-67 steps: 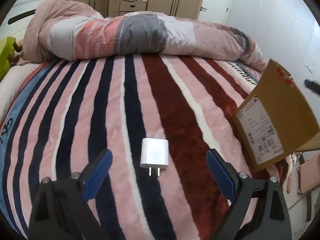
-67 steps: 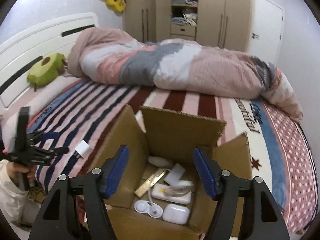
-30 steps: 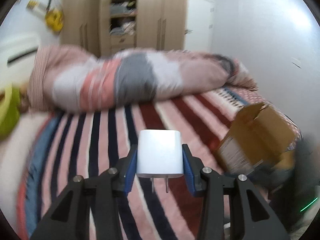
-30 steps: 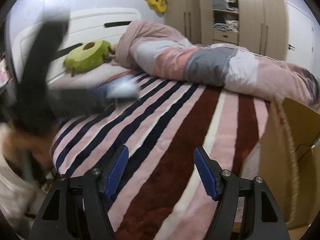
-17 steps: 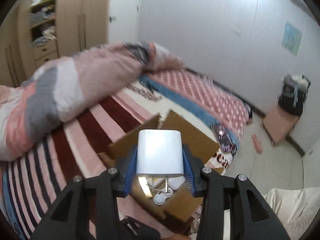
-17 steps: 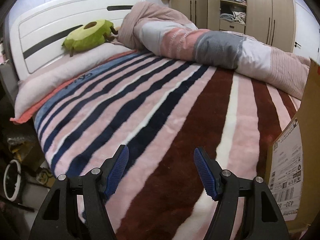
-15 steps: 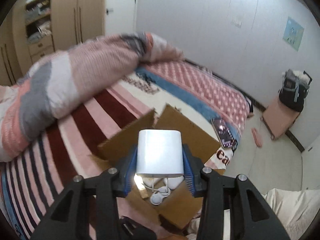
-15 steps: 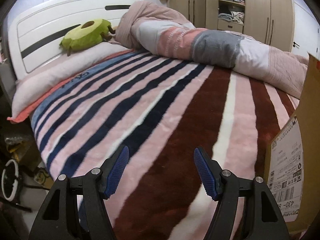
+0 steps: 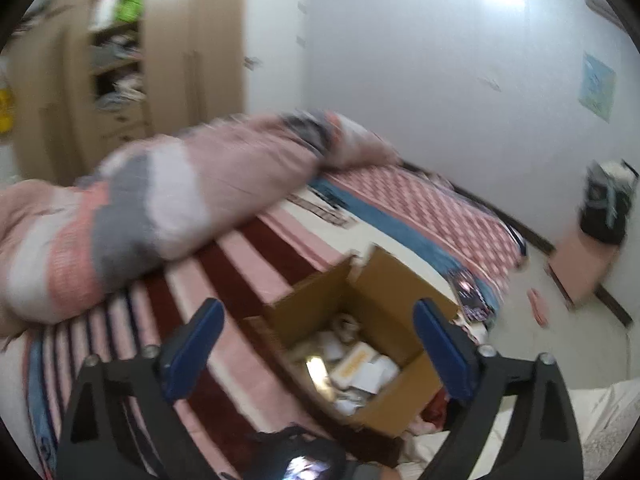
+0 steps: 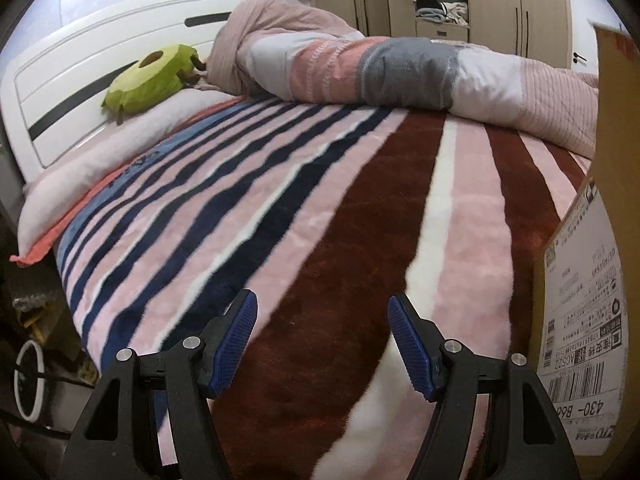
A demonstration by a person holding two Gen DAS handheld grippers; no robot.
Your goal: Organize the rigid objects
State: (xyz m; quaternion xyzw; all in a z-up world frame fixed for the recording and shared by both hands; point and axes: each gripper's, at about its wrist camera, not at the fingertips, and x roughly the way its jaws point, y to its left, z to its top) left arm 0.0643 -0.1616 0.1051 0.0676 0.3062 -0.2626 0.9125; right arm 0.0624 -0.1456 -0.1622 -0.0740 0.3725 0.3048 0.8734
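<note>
My left gripper (image 9: 320,344) is open and empty, held high above an open cardboard box (image 9: 404,280) that sits at the bed's edge. Several small white items and a gold one (image 9: 352,364) lie inside the box. I cannot pick out the white charger among them. My right gripper (image 10: 322,344) is open and empty, low over the striped blanket (image 10: 280,220). The box's outer side with its shipping label (image 10: 580,312) is at the right edge of the right wrist view.
A rolled pink and grey duvet (image 10: 380,64) lies across the far side of the bed. A green avocado plush (image 10: 152,76) rests by the white headboard (image 10: 80,76). Wardrobes (image 9: 132,60) stand behind. A dark backpack (image 9: 606,204) stands on the floor by the wall.
My left gripper has opened and the white charger is no longer between its fingers. The left view has tilted slightly over the box. The right gripper has barely moved.
</note>
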